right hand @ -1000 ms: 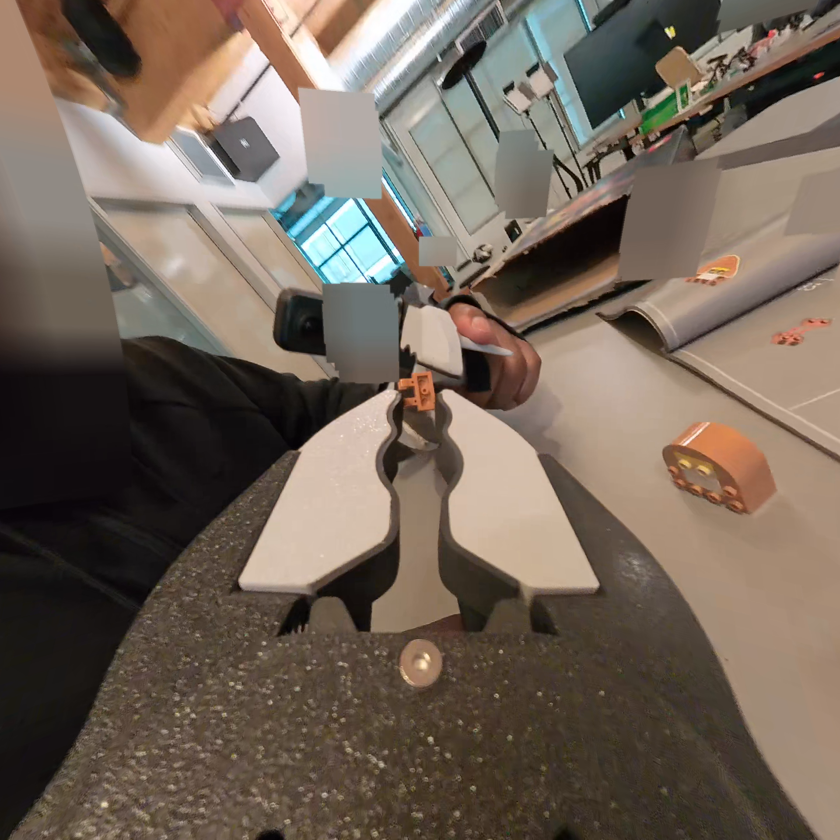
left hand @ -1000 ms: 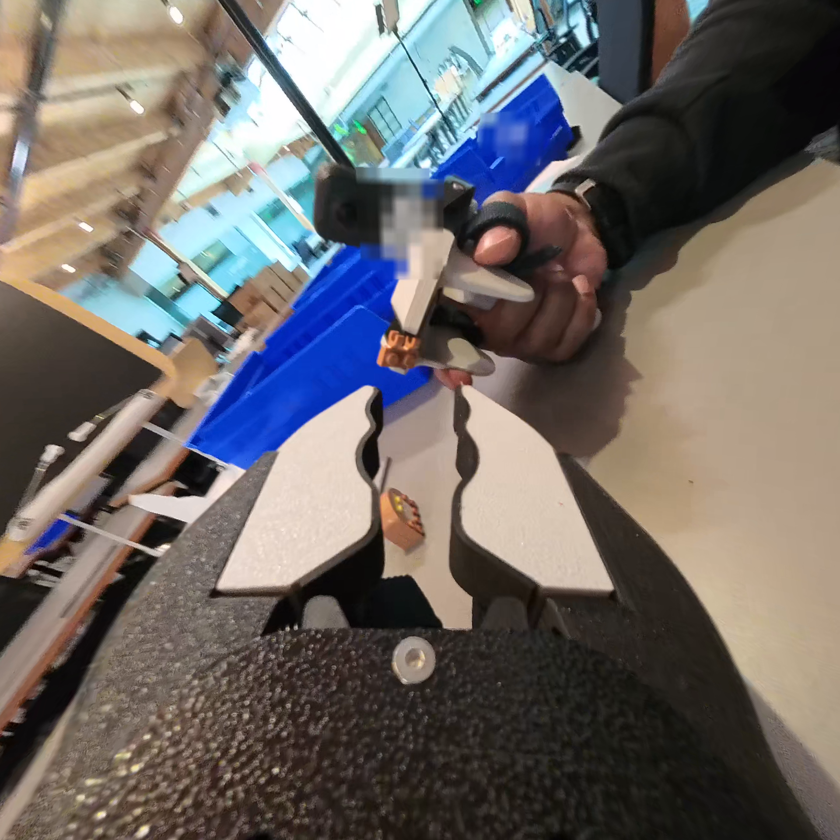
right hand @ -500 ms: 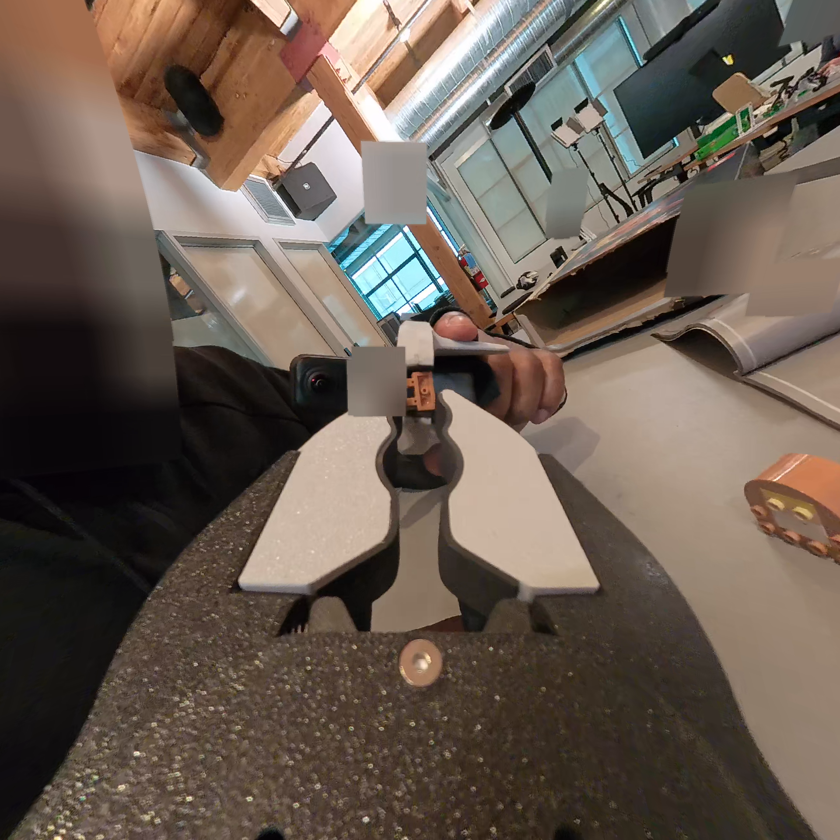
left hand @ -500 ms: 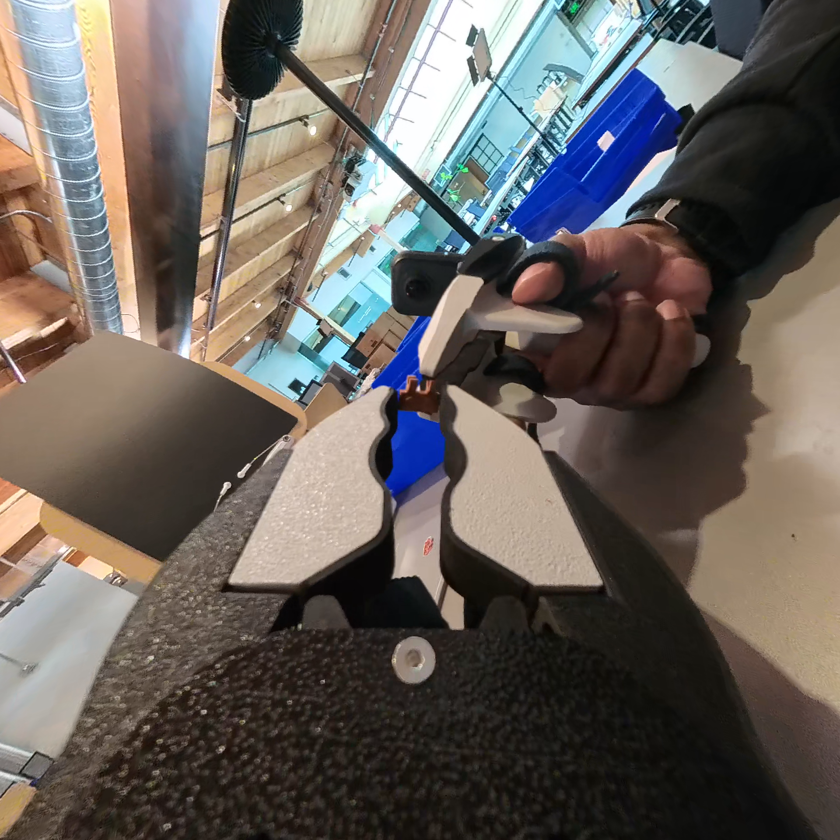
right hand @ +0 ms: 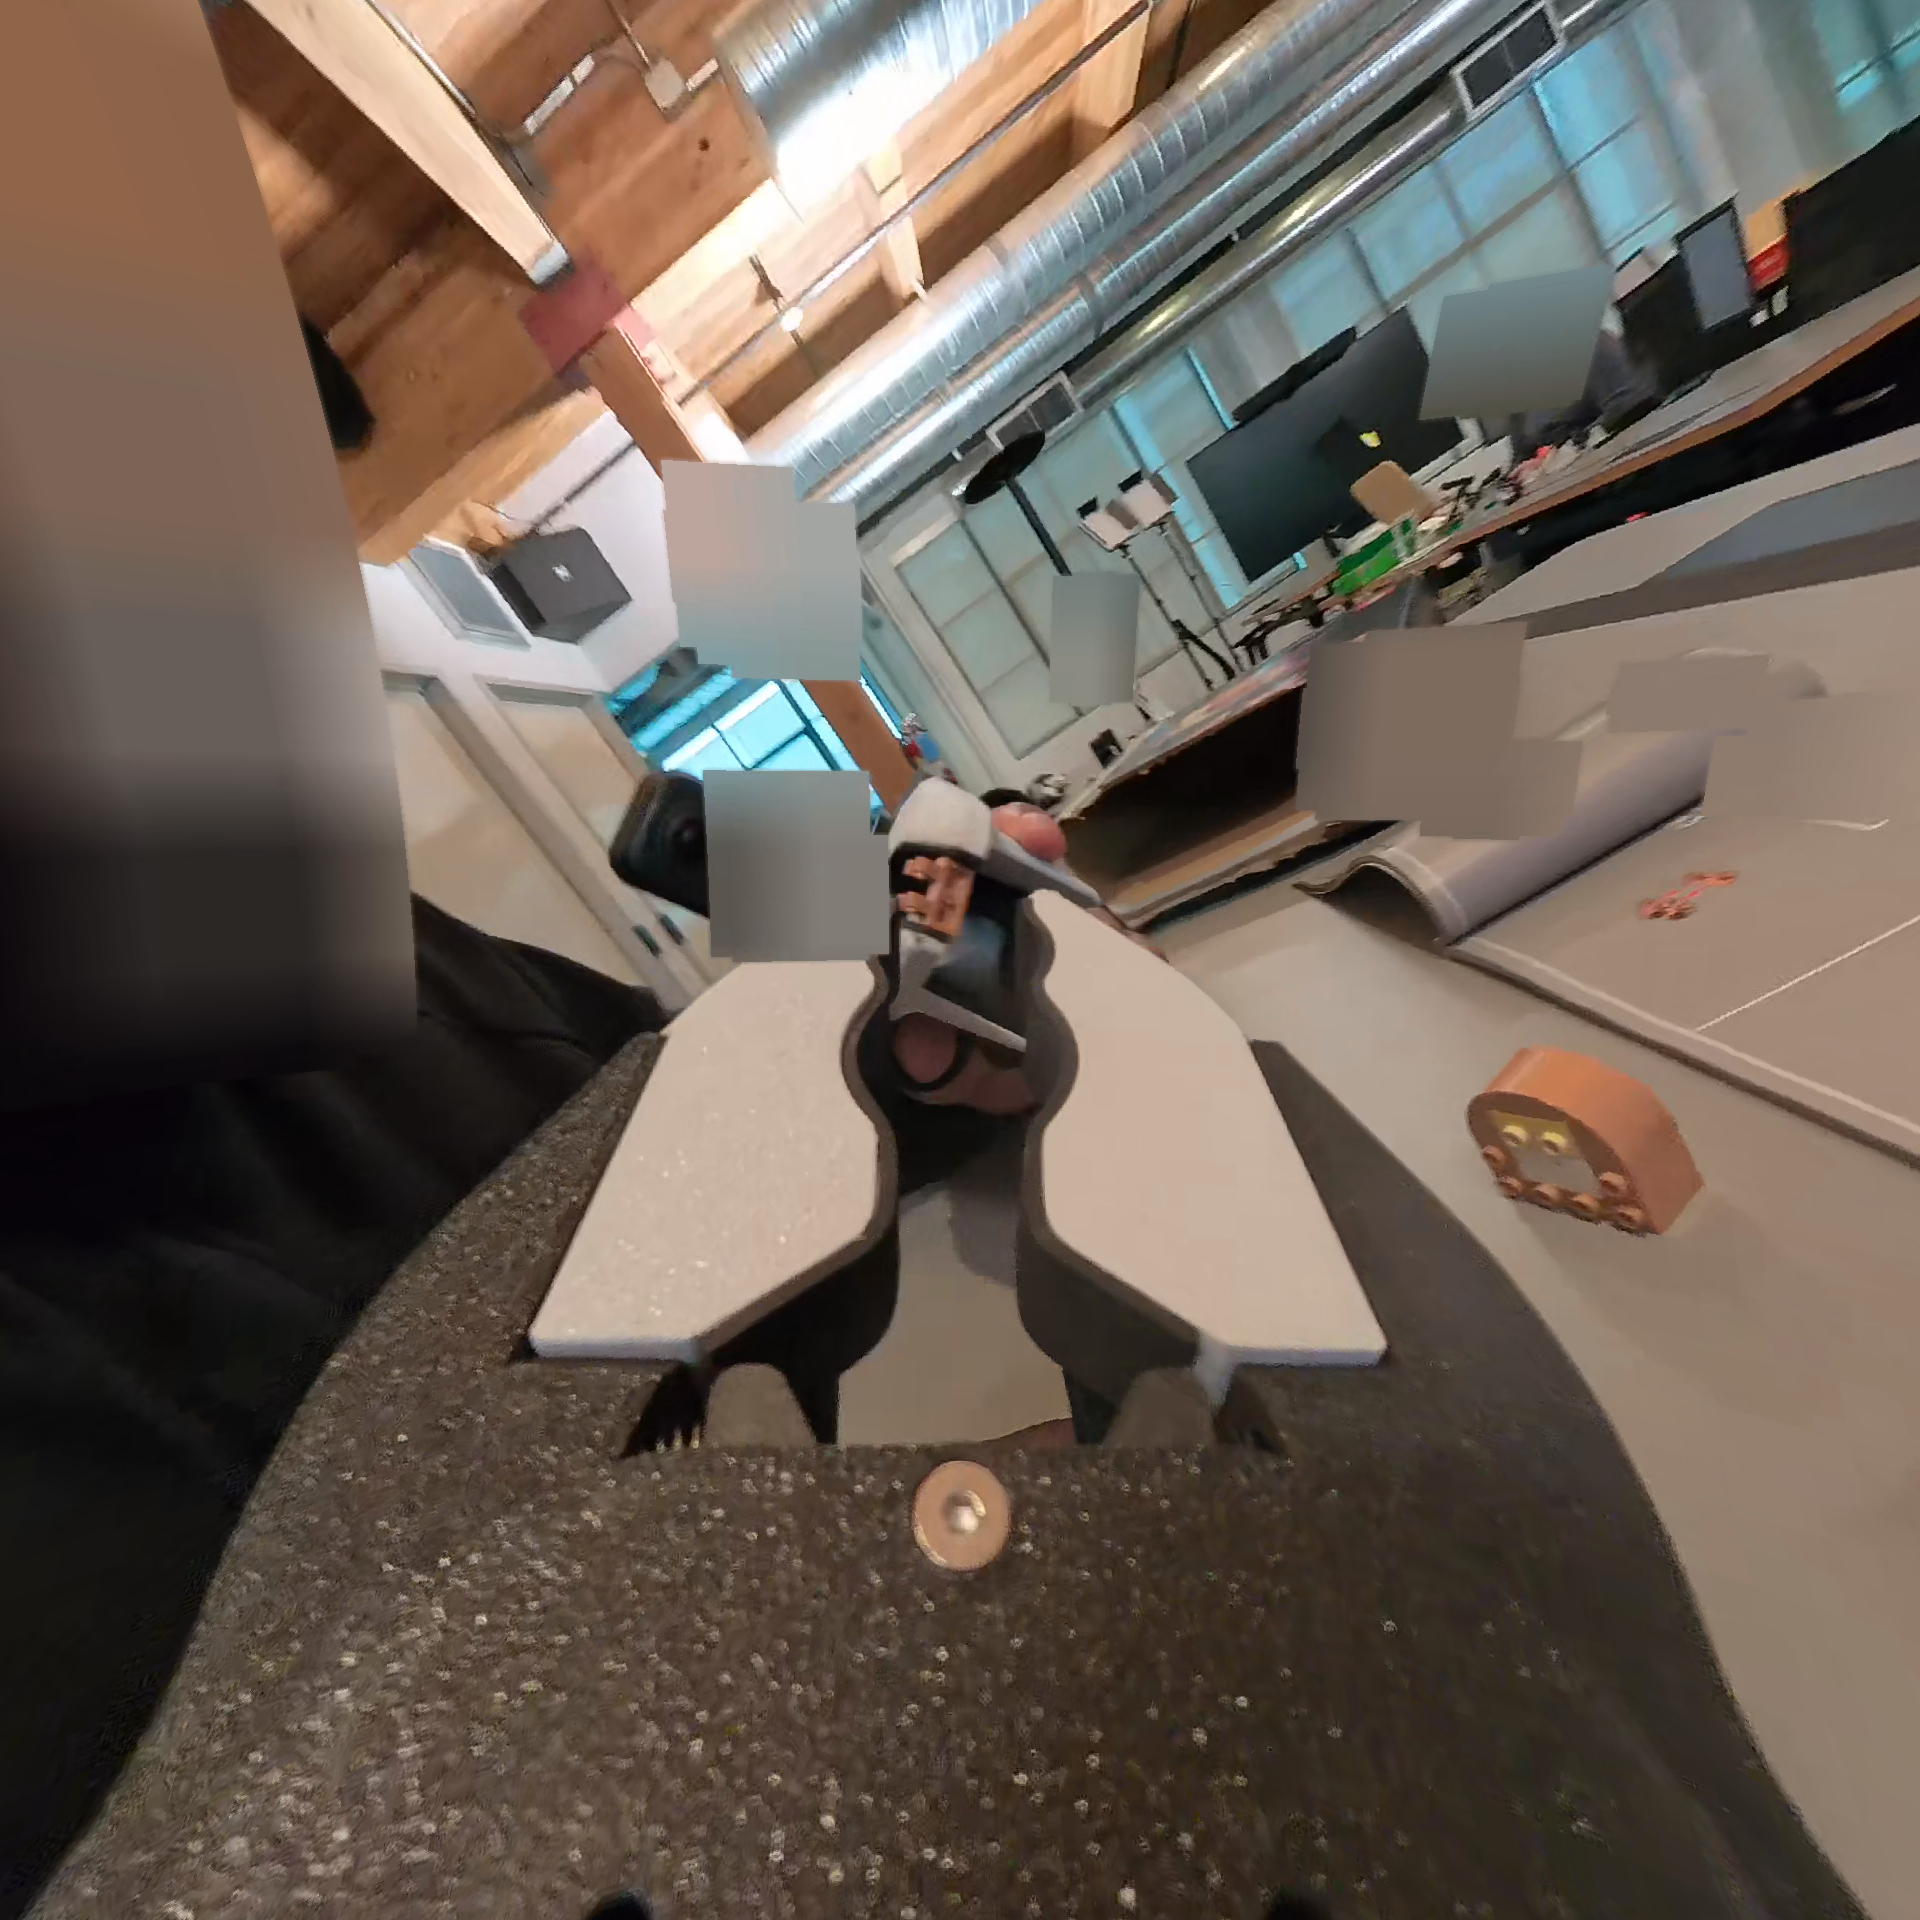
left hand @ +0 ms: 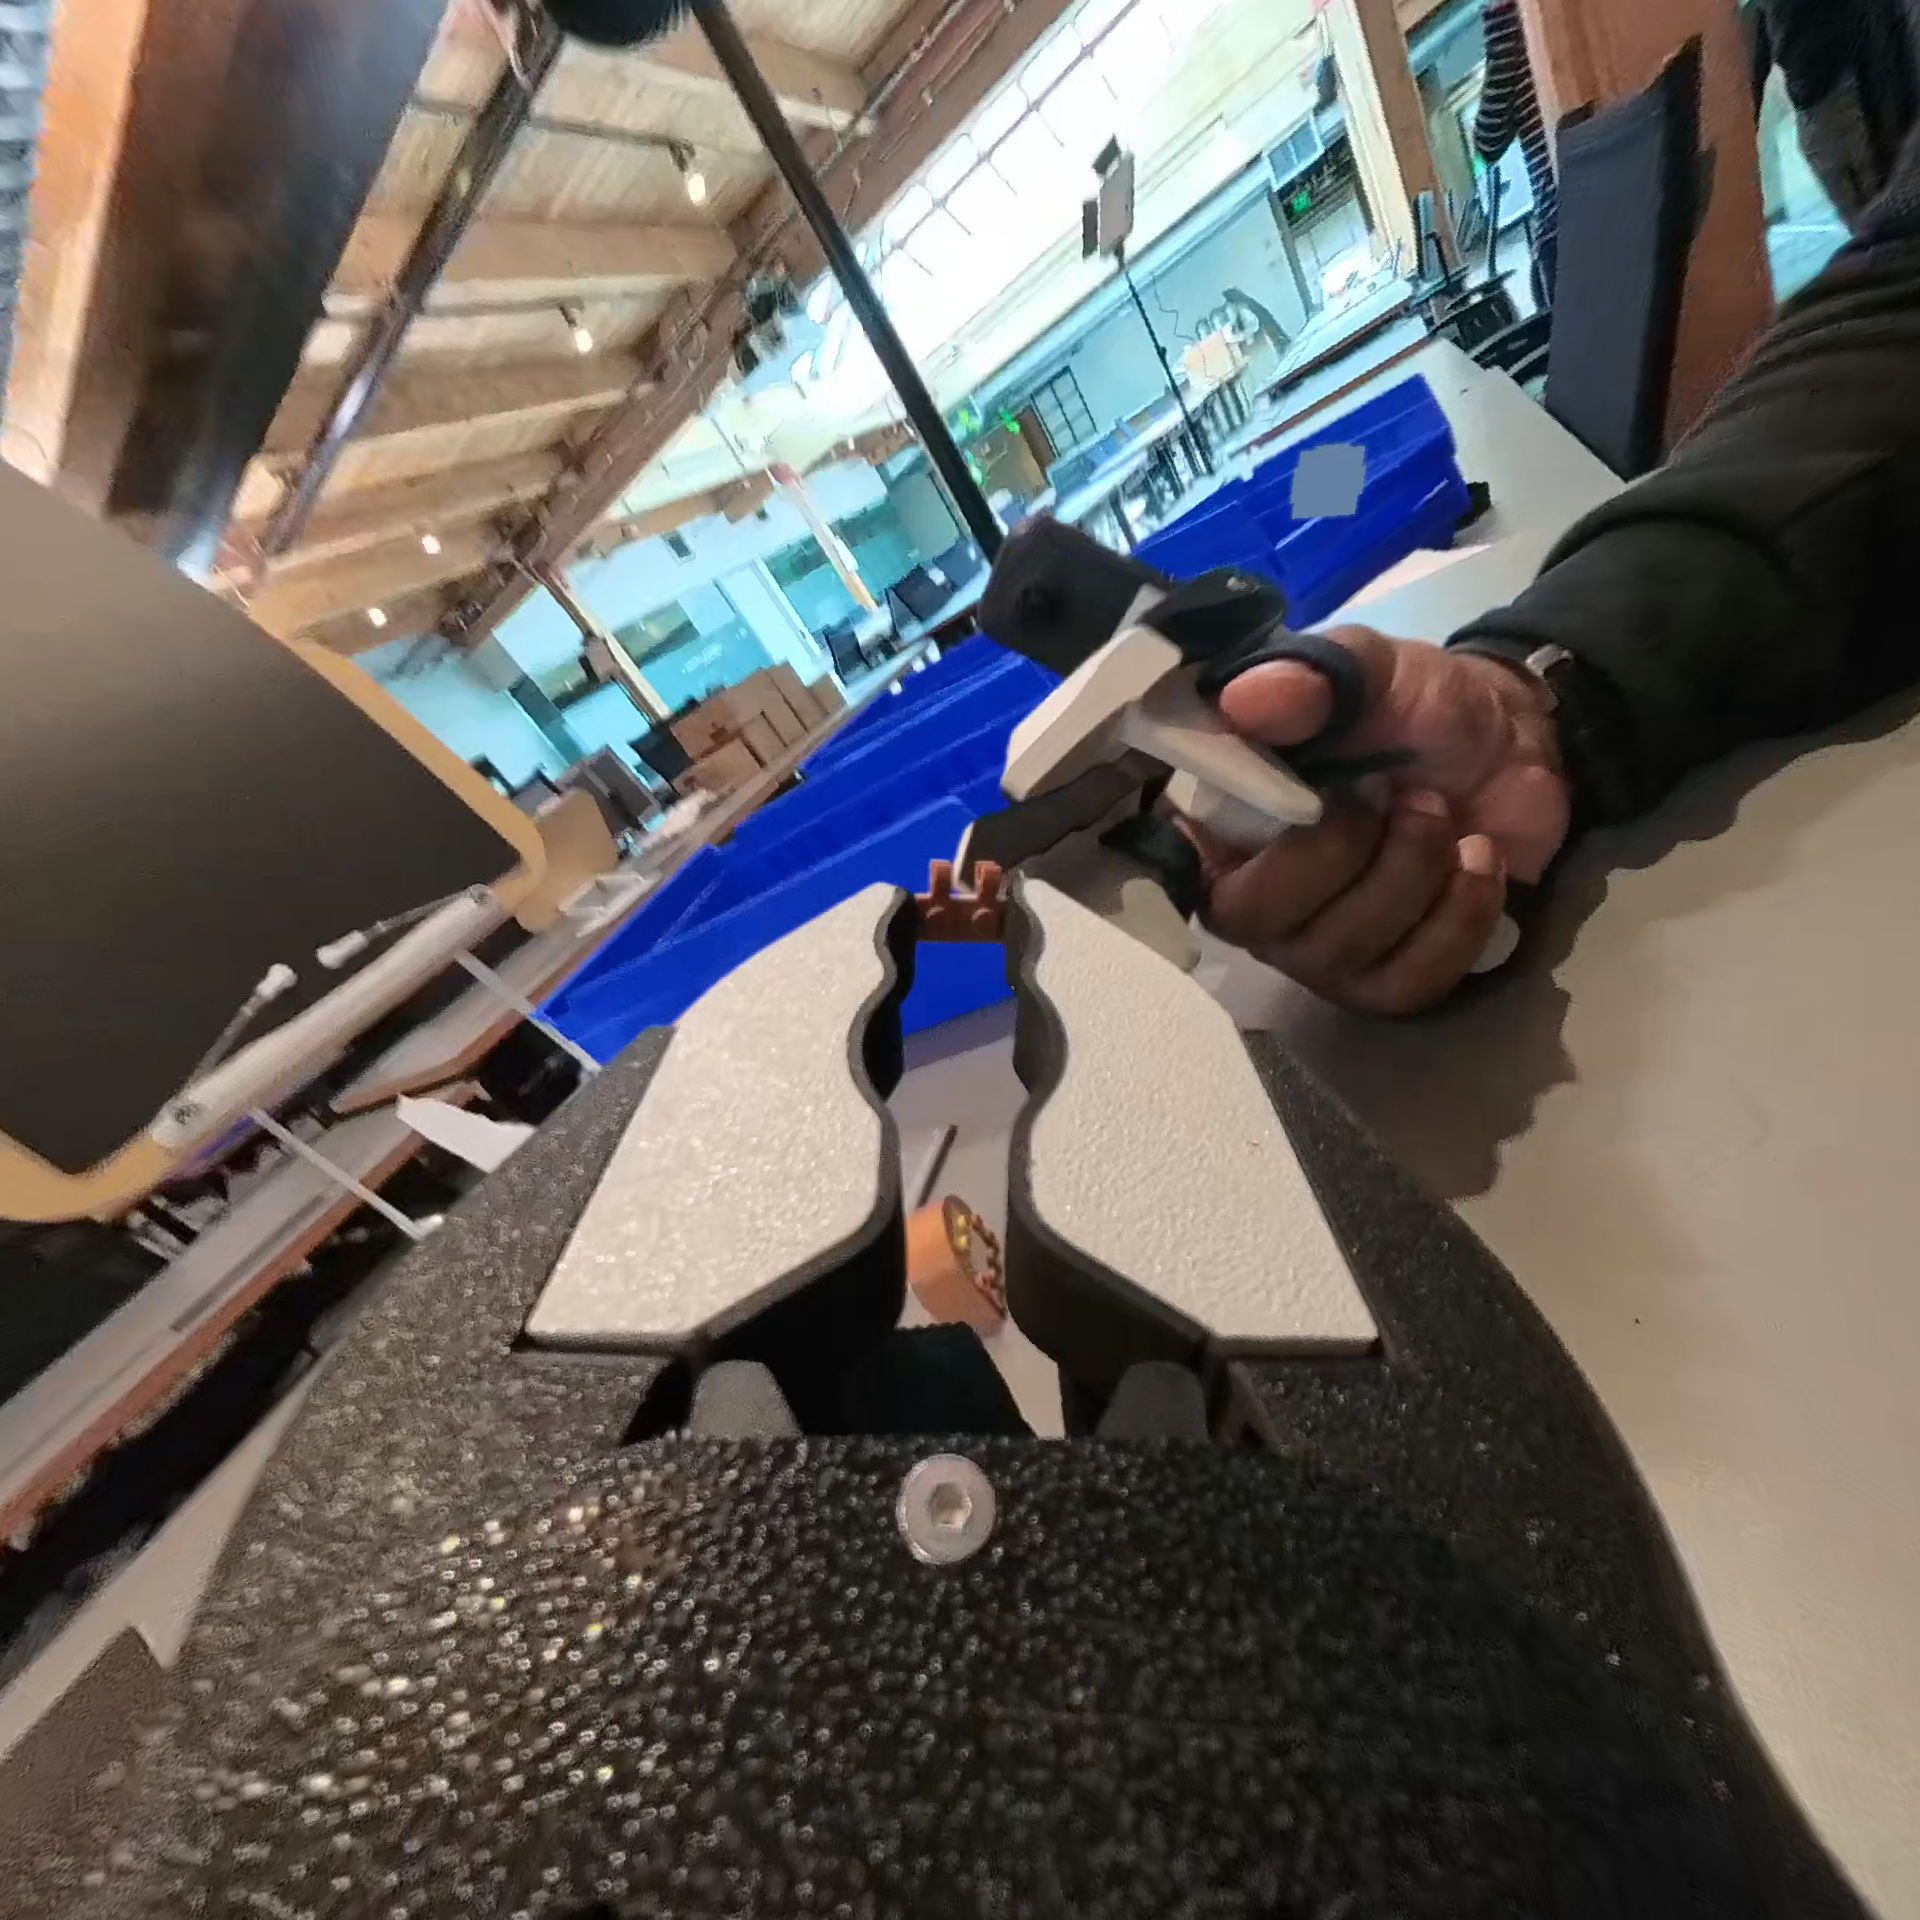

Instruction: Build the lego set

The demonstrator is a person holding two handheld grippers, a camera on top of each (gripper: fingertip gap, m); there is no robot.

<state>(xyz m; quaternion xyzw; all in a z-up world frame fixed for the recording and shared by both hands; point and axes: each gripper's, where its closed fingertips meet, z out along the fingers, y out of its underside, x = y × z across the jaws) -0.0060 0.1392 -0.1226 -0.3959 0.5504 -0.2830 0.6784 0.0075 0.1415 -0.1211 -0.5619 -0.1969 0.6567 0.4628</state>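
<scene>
Left gripper (left hand: 961,920): I am clamping a small brown brick piece (left hand: 961,914) between its fingertips, both pads pressing on the piece's sides, two prongs pointing up. It is raised clear of the grey tabletop (left hand: 1683,1195).

Right gripper (right hand: 961,971): I am holding it with its fingertips parted and bare. In the left wrist view its lower fingertip (left hand: 1029,826) is sitting just above the piece's prongs; I cannot tell whether it is touching.

A brown rounded block (right hand: 1584,1138) with a ring of studs on its face is lying on the tabletop, to the right of the right gripper. A rolled grey mat (right hand: 1621,883) is lying beyond it. Blue bins (left hand: 883,790) are standing past the tabletop's far edge.
</scene>
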